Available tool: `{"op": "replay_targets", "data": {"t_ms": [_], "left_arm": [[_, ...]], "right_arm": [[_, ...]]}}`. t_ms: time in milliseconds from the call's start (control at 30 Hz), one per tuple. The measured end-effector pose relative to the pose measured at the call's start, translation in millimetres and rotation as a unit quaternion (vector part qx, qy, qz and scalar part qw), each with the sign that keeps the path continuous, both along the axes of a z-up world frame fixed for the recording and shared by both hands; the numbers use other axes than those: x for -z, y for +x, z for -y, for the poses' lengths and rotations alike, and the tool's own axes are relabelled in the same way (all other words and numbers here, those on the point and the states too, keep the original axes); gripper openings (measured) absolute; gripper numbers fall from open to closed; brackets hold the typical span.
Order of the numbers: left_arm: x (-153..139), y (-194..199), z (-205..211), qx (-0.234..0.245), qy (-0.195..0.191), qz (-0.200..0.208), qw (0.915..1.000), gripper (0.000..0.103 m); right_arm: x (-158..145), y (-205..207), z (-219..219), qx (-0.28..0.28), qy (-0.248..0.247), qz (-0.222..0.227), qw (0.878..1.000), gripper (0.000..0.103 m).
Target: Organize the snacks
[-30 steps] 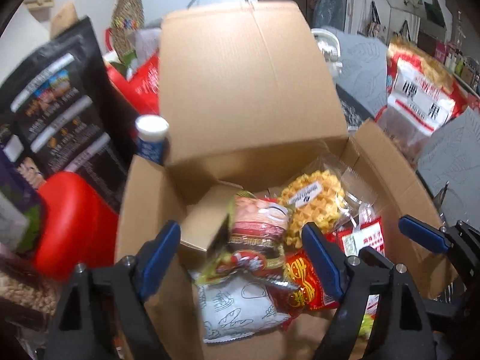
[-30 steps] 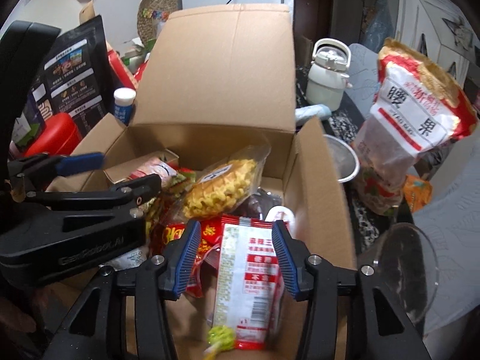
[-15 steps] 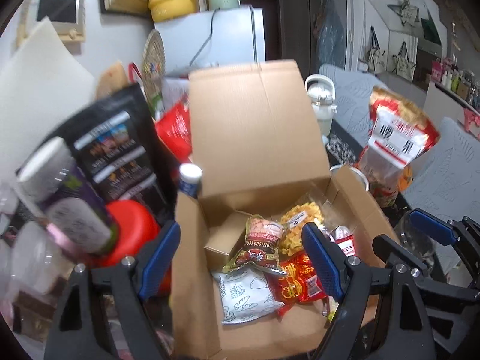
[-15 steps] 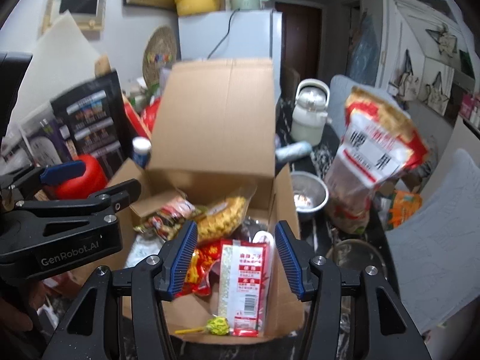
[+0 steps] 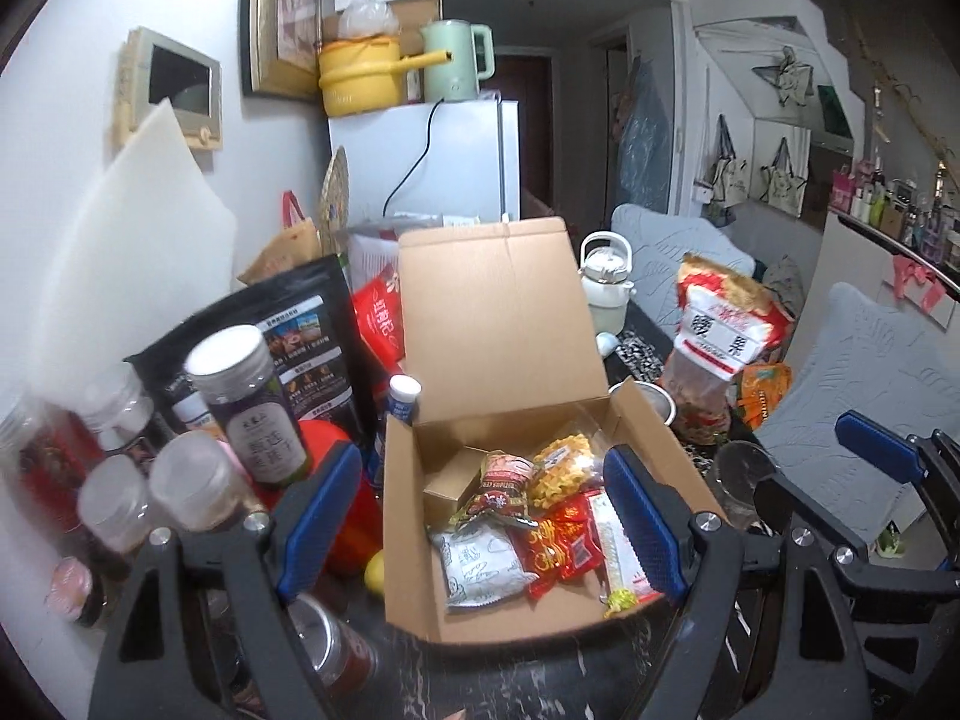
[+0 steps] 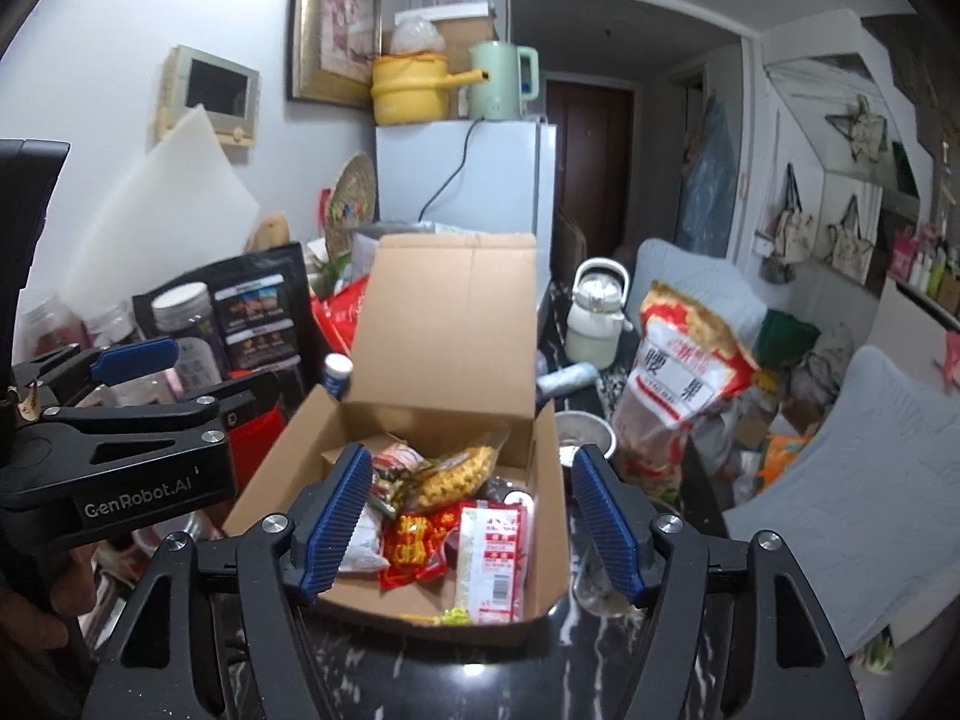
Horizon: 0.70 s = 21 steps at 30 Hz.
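Observation:
An open cardboard box [image 5: 498, 354] [image 6: 447, 324] stands on a dark marbled counter with its lid up. Inside lie several snack packets: a yellow waffle snack bag [image 5: 561, 471] [image 6: 459, 471], a red packet [image 5: 555, 546] [image 6: 414, 546], a white packet [image 5: 480, 564], and a long red-and-white packet [image 6: 495, 558]. My left gripper [image 5: 480, 516] is open and empty, held back above the box's near side. My right gripper [image 6: 471, 519] is open and empty, also in front of the box. It shows at the right of the left wrist view [image 5: 876, 456].
Jars and a dark lidded canister [image 5: 252, 408] crowd the left, with a black bag [image 5: 300, 336] and a red container [image 5: 336, 516]. A large red-and-white snack bag [image 5: 720, 336] [image 6: 684, 372], a white kettle [image 6: 597, 312], a metal bowl [image 6: 585, 429] and a glass [image 5: 741, 480] stand right.
Both grippers have pulled up and back from the box, so it looks smaller and more of the room shows. Both stay open and empty. The packets lie unmoved in the box.

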State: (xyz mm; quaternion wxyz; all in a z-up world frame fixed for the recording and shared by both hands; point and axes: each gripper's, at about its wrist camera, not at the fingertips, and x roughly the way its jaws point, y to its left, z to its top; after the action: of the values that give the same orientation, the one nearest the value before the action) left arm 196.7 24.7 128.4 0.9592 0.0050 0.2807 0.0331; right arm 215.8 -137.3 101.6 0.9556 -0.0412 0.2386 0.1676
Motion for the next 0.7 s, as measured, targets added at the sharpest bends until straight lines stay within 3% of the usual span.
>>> {"op": "replay_targets", "data": {"t_ms": [67,333,700], "left_arm": [[-4,-12,2,0.003,0.001,0.006,1.0,0.083],[-10,-65,13,0.019,0.01,0.023,0.9995,0.084],[7,-116,17,0.023,0.011,0.024,0.9994,0.084]], "right_arm": [[-5,-14,4,0.002,0.003,0.011,1.0,0.084],[-10,-59,16,0.003,0.013,0.028,1.0,0.084],[7,-105,27,0.018,0.018,0.023,0.999,0.084]]}}
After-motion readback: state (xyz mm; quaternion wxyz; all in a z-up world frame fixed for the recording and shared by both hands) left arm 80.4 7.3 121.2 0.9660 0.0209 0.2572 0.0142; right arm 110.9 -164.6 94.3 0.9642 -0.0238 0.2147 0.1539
